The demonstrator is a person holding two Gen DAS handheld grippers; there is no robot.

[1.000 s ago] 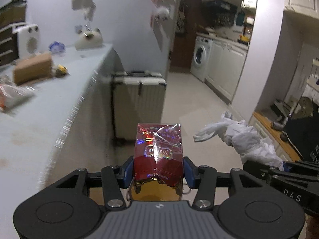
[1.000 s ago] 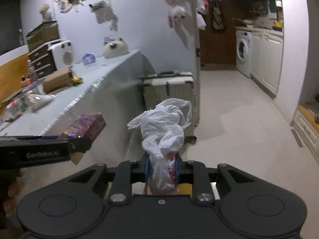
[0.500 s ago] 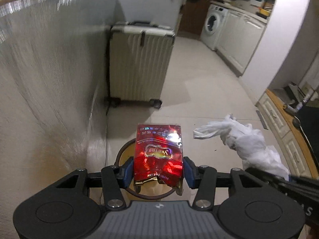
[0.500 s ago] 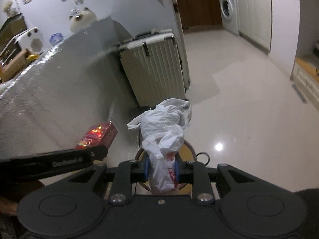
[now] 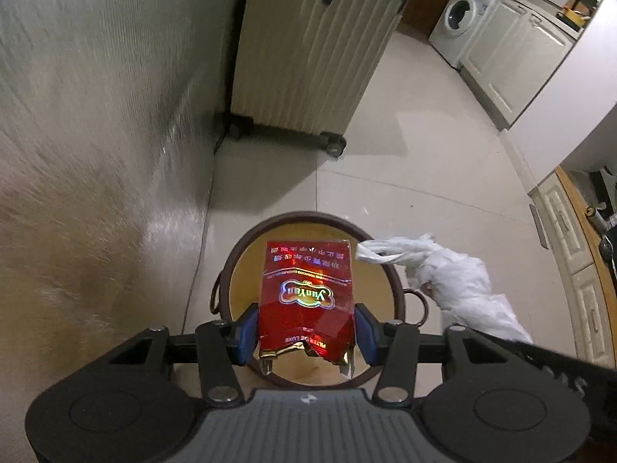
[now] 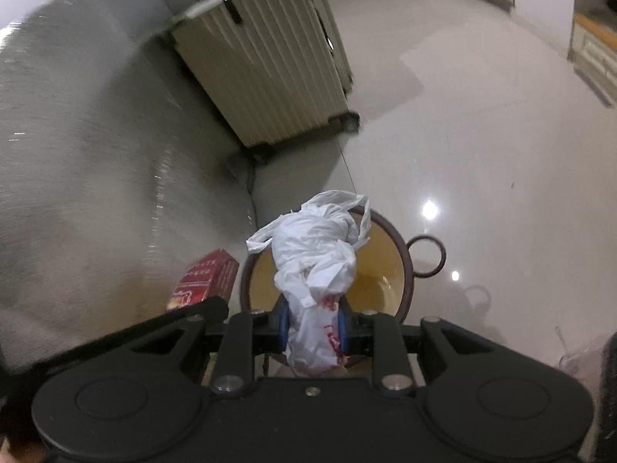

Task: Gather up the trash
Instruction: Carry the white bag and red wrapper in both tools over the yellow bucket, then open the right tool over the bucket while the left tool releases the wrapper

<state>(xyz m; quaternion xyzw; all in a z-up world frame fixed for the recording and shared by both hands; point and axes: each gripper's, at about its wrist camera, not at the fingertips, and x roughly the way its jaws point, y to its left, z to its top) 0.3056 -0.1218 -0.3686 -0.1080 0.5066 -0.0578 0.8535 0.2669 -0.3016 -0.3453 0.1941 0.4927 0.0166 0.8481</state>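
Observation:
My left gripper (image 5: 305, 332) is shut on a red foil cigarette pack (image 5: 307, 289), held above a round bin (image 5: 246, 247) with a dark rim, yellow inside and ring handles, standing on the floor. My right gripper (image 6: 313, 328) is shut on a crumpled white plastic bag (image 6: 314, 254), also held over the bin (image 6: 405, 266). The bag shows at the right of the left wrist view (image 5: 455, 277). The red pack shows at the left of the right wrist view (image 6: 204, 279).
A cream ribbed suitcase (image 5: 308, 50) on wheels stands beyond the bin, against a grey counter side (image 5: 96, 135) on the left. Pale tiled floor (image 5: 424, 154) spreads to the right. A washing machine (image 5: 461, 19) and white cabinets (image 5: 513, 50) line the far right.
Both grippers have dropped from counter height and tilted down towards the floor. The bin has come into view beneath the red pack and the white bag. Both grips are unchanged.

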